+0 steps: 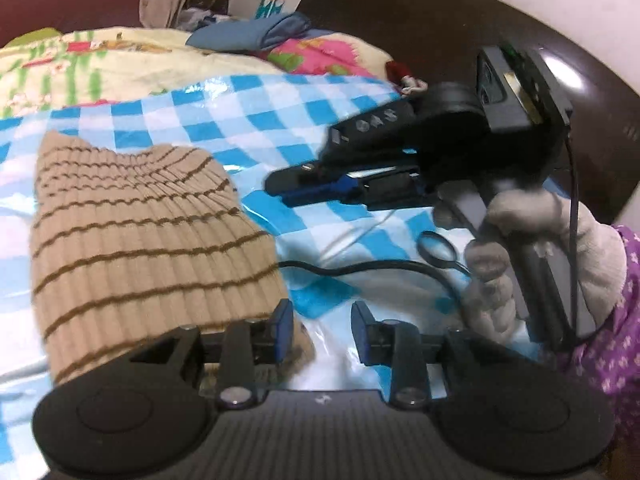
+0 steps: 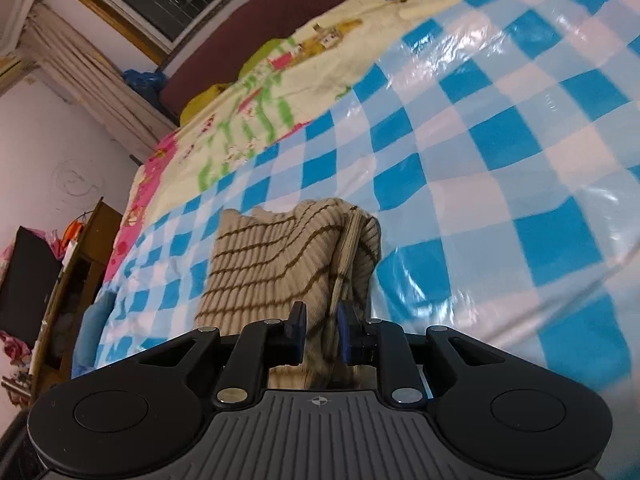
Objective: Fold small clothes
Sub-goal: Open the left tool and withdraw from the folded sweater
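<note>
A small beige ribbed garment with brown stripes lies on a blue-and-white checked plastic sheet. My left gripper is open, its left finger over the garment's near right corner, nothing between the pads. In the left wrist view the right gripper hovers to the right of the garment with its fingers close together. In the right wrist view my right gripper stands close above the garment, with a lifted fold of it between the narrowly parted pads; contact is not clear.
A black cable and a small loop lie on the sheet between the grippers. A floral blanket and a blue bundle lie beyond the sheet. A dark headboard stands at right. A window and shelves show in the right wrist view.
</note>
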Demonstrator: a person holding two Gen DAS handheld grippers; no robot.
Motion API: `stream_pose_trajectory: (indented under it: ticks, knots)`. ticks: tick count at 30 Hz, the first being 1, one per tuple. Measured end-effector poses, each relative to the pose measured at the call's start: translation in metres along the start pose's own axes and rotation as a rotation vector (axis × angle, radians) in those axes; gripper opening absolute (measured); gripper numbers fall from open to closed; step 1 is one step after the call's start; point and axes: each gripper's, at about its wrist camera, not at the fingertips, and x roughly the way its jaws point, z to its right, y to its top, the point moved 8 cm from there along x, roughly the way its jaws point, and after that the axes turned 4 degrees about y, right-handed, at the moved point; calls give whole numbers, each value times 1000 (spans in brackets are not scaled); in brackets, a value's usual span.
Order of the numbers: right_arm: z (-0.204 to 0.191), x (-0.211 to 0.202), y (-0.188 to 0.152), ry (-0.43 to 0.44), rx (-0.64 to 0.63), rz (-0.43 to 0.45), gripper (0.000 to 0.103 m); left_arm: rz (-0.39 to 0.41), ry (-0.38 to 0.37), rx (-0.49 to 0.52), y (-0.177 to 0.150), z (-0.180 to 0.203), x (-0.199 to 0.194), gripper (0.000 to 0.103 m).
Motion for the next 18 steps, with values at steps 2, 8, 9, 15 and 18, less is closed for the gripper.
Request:
stream_pose_trajectory:
  ticks: [2, 8, 9, 15, 18]
  knots:
    - [-8, -12, -8, 17, -7, 0, 20, 5, -13, 6, -6, 2, -19, 37]
    - [-27, -19, -47, 34, -49, -79, 25, -25, 27, 65, -31, -8, -70, 41]
    - [-26, -23, -53, 19, -55, -92, 25, -25, 32, 60, -34, -12, -76, 41]
    - [-36, -57, -61, 39, -71, -105, 27, 20, 99, 4, -30, -39, -85, 42]
    - [-48, -45, -60, 17, -117, -96, 38, 48, 170, -23, -19, -59, -68, 42]
